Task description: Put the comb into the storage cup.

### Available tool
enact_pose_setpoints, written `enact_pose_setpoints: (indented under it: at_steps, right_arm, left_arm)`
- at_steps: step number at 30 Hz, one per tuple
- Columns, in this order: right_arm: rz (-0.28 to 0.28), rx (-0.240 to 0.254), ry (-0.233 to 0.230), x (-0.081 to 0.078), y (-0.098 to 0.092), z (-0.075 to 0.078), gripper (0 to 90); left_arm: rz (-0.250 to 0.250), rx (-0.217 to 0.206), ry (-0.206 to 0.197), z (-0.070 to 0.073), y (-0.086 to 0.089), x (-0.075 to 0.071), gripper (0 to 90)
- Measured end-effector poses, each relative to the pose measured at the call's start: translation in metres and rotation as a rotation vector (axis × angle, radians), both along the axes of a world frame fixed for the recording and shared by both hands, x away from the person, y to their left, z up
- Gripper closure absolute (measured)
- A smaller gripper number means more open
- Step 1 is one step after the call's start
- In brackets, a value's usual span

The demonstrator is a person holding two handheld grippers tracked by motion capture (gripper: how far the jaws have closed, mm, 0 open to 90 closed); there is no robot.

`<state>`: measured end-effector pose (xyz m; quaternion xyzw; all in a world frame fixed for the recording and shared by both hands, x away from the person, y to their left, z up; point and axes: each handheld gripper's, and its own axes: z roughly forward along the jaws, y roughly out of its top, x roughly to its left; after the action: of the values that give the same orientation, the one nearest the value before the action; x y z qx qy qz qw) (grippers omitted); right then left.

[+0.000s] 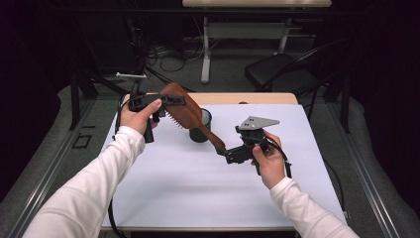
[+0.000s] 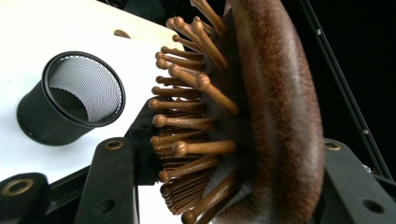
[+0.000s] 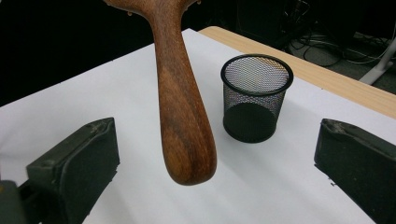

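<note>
A brown wooden hairbrush (image 1: 185,111) is held in the air above the white table, bristles facing down and toward me. My left gripper (image 1: 168,101) is shut on its head; in the left gripper view (image 2: 224,144) the black jaws clamp the wooden back (image 2: 280,116) and the bristle side. The brush handle (image 3: 184,116) slopes down to the right and ends between the wide-apart pads of my right gripper (image 3: 219,140), which is open and apart from the wood. In the high view the right gripper (image 1: 233,154) sits at the handle's tip. A black mesh cup (image 1: 205,119) stands upright behind the handle.
The mesh cup (image 3: 256,98) is empty and sits near the far edge of the white sheet (image 1: 198,188). A bare wooden strip (image 1: 257,98) borders the table's far side. Beyond it stand a black chair (image 1: 282,72) and a desk frame with cables.
</note>
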<state>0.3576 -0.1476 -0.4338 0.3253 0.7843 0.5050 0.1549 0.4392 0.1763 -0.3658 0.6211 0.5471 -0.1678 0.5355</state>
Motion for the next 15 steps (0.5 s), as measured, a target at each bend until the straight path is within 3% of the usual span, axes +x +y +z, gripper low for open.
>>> enact_pose_setpoints:
  at_steps: [5, 9, 10, 11, 15]
  right_arm:
    - [0.002, 0.013, 0.005, 0.001, -0.002, 0.001, 0.0]
    - [0.041, 0.044, 0.008, 0.001, -0.004, 0.002, 0.0]
    - [0.049, 0.047, 0.006, 0.001, -0.005, 0.002, 4.2]
    - [0.051, 0.039, -0.007, 0.000, -0.005, 0.002, 17.3]
    - [0.048, 0.021, -0.021, -0.001, -0.003, 0.002, 13.7]
  left_arm:
    - [0.019, -0.001, -0.005, 0.001, 0.003, 0.003, 48.2]
    - [0.035, -0.009, -0.013, 0.002, 0.006, 0.005, 48.2]
    - [0.039, -0.010, -0.011, 0.002, 0.007, 0.005, 48.2]
    - [0.040, -0.007, -0.013, 0.002, 0.008, 0.006, 48.2]
    - [0.060, -0.012, -0.014, 0.001, 0.010, 0.008, 48.2]
